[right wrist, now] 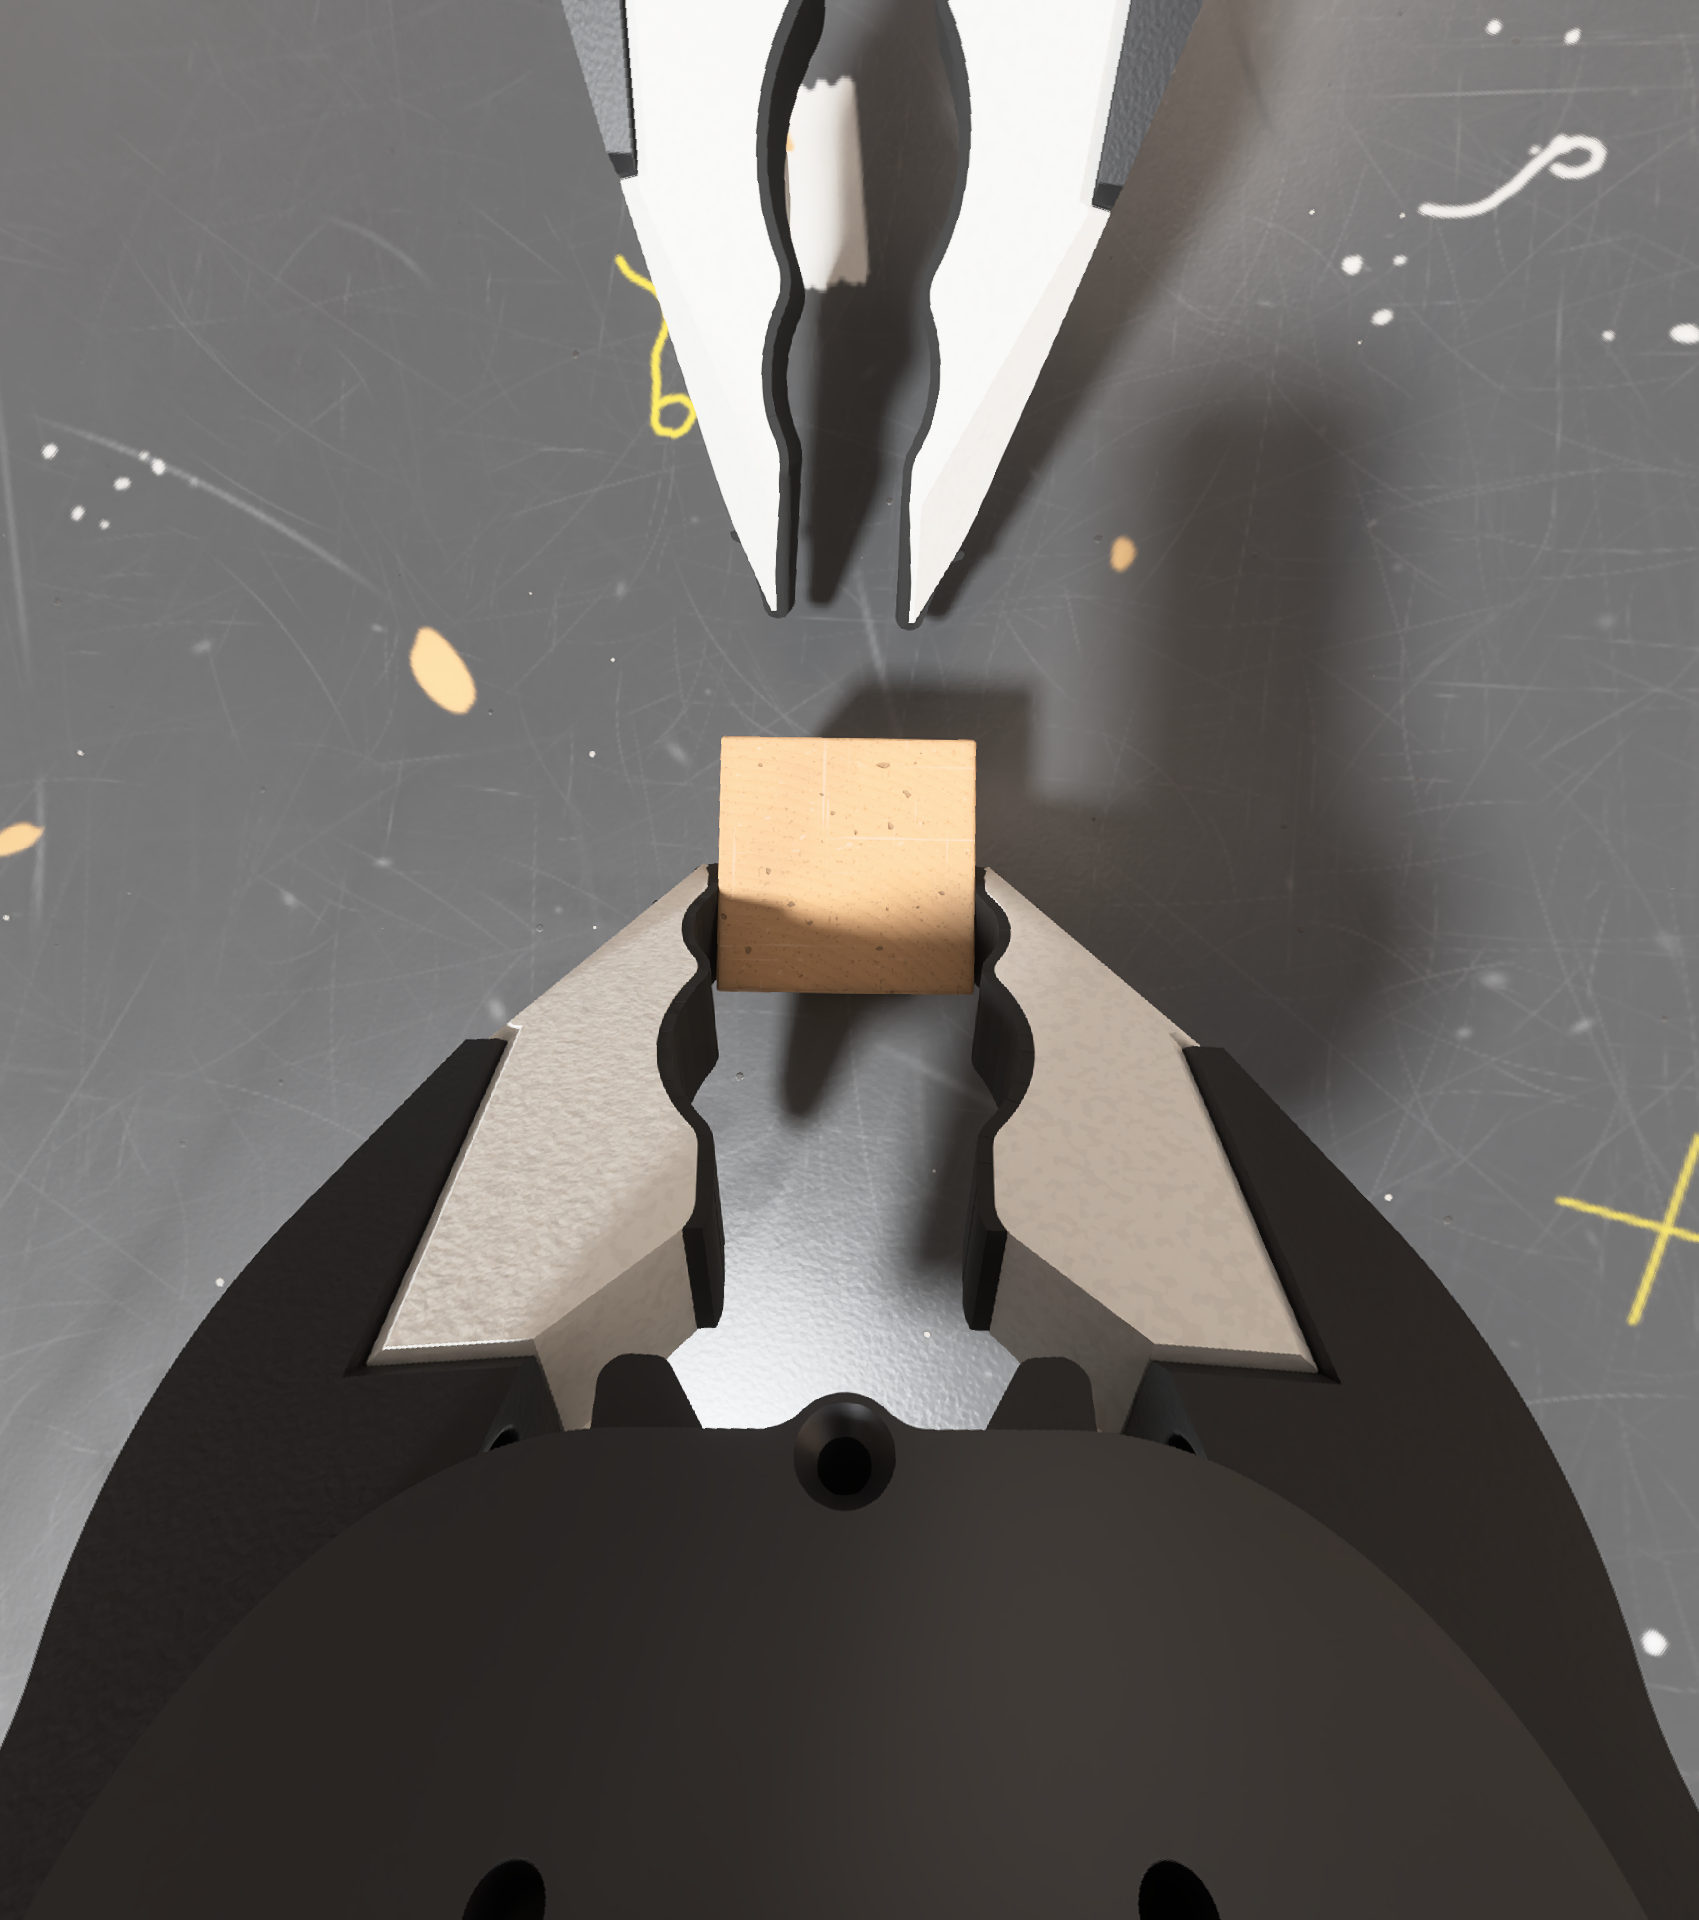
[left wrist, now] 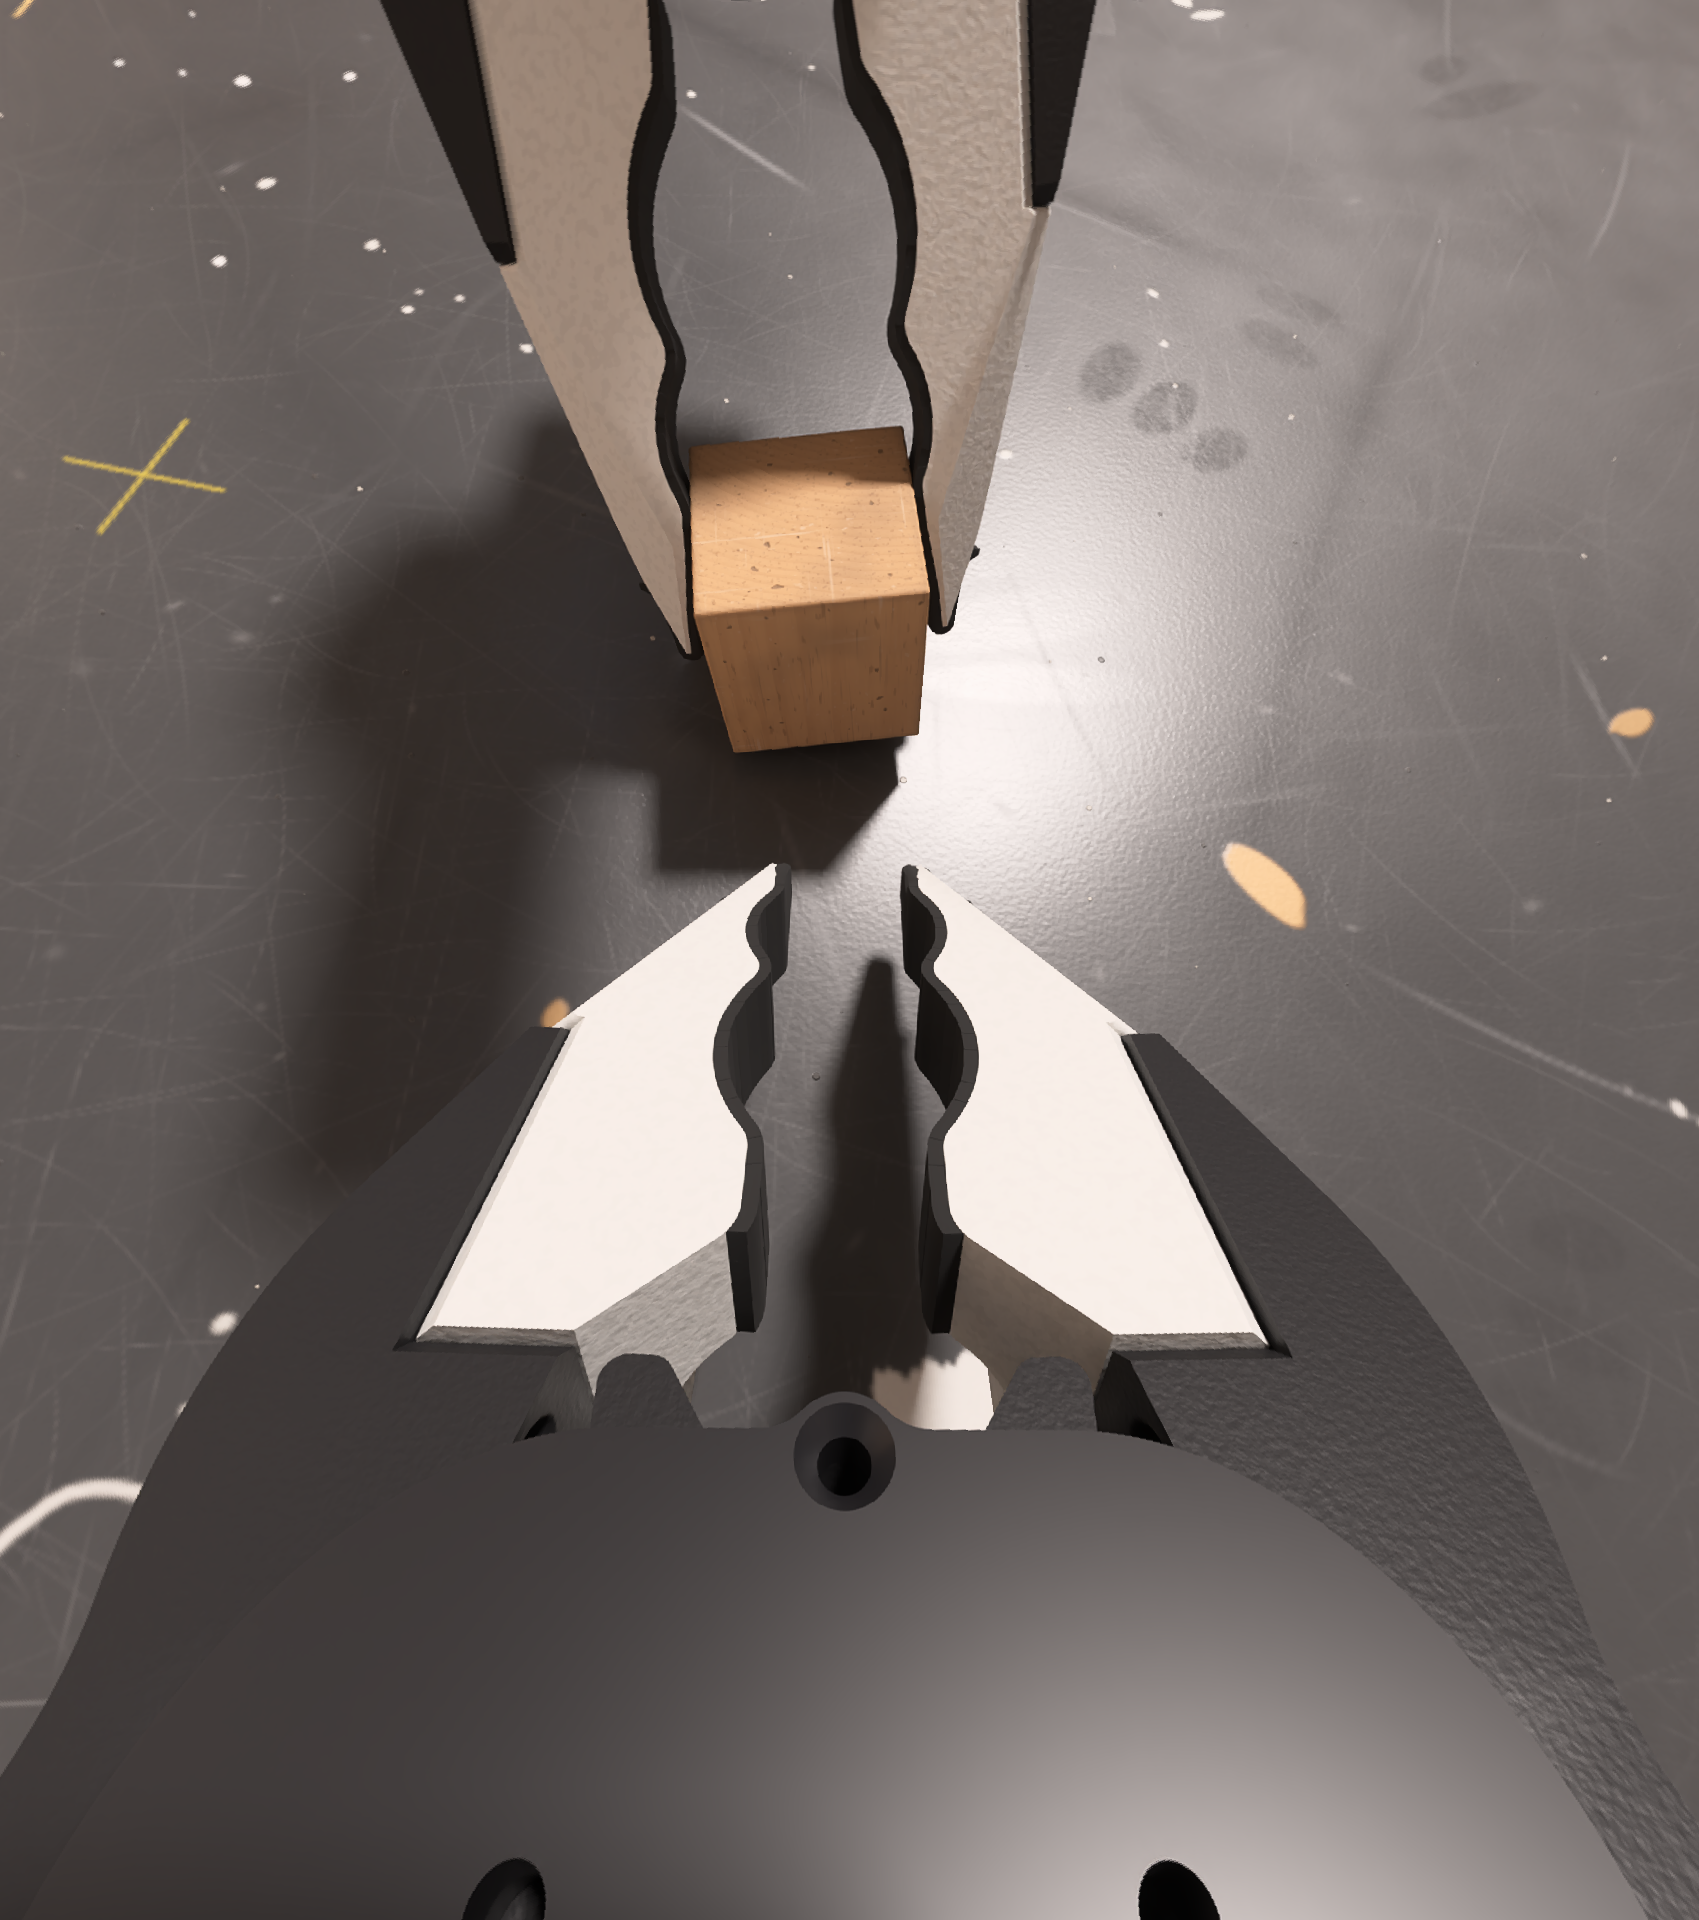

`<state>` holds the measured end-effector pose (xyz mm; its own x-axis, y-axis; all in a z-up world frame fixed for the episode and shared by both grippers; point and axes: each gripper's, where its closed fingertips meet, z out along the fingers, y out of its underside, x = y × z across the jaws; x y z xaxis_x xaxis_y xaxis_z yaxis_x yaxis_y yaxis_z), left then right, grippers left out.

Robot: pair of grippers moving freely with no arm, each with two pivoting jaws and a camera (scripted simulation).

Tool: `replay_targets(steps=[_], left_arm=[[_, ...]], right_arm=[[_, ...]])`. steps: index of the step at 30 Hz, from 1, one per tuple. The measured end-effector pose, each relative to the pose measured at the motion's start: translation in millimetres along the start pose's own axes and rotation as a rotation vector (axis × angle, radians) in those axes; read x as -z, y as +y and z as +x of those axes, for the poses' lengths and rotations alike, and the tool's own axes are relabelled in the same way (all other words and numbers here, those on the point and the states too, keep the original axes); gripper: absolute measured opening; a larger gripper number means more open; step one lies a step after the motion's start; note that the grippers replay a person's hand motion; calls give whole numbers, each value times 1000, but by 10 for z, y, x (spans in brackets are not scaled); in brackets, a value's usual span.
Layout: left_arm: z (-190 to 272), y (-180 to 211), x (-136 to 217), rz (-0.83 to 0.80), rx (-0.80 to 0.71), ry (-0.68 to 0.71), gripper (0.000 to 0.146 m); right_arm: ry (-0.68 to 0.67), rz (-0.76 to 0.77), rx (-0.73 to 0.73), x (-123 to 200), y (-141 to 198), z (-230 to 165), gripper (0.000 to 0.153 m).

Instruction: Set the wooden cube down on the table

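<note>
The wooden cube [left wrist: 809, 582] is a small light-brown block. My right gripper [right wrist: 847, 878] is shut on the cube [right wrist: 845, 862], its two fingertips pressing the cube's left and right sides. The cube hangs a little above the dark grey table [left wrist: 1396, 644], with its shadow cast apart from it. In the left wrist view the right gripper [left wrist: 814, 634] comes in from the top, facing me. My left gripper [left wrist: 845, 878] is empty, its jaws a narrow gap apart, just short of the cube. It shows at the top of the right wrist view [right wrist: 843, 613].
The table [right wrist: 305, 987] is scratched and flecked with white and orange paint spots [left wrist: 1263, 883]. A yellow chalk cross [left wrist: 144, 476] lies to one side and also shows in the right wrist view [right wrist: 1666, 1231]. No other objects stand nearby.
</note>
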<state>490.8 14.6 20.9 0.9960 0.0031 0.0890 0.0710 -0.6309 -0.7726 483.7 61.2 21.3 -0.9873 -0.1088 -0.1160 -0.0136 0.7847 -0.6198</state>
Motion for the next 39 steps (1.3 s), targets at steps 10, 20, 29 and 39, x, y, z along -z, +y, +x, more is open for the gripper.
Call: replay_targets(steps=[10, 20, 29, 39], left_arm=[[-5, -12, -17, 5, -42, -20, 20], [-16, -28, -37, 0, 20, -24, 20], [-22, -33, -41, 5, 107, 1, 20], [-20, -18, -48, -6, 163, 12, 20]], right_arm=[[-7, 18, -34, 8, 11, -9, 47], [28, 29, -14, 26, 31, -3, 47], [42, 26, 15, 25, 41, 0, 47], [112, -35, 80, 17, 32, 17, 47]])
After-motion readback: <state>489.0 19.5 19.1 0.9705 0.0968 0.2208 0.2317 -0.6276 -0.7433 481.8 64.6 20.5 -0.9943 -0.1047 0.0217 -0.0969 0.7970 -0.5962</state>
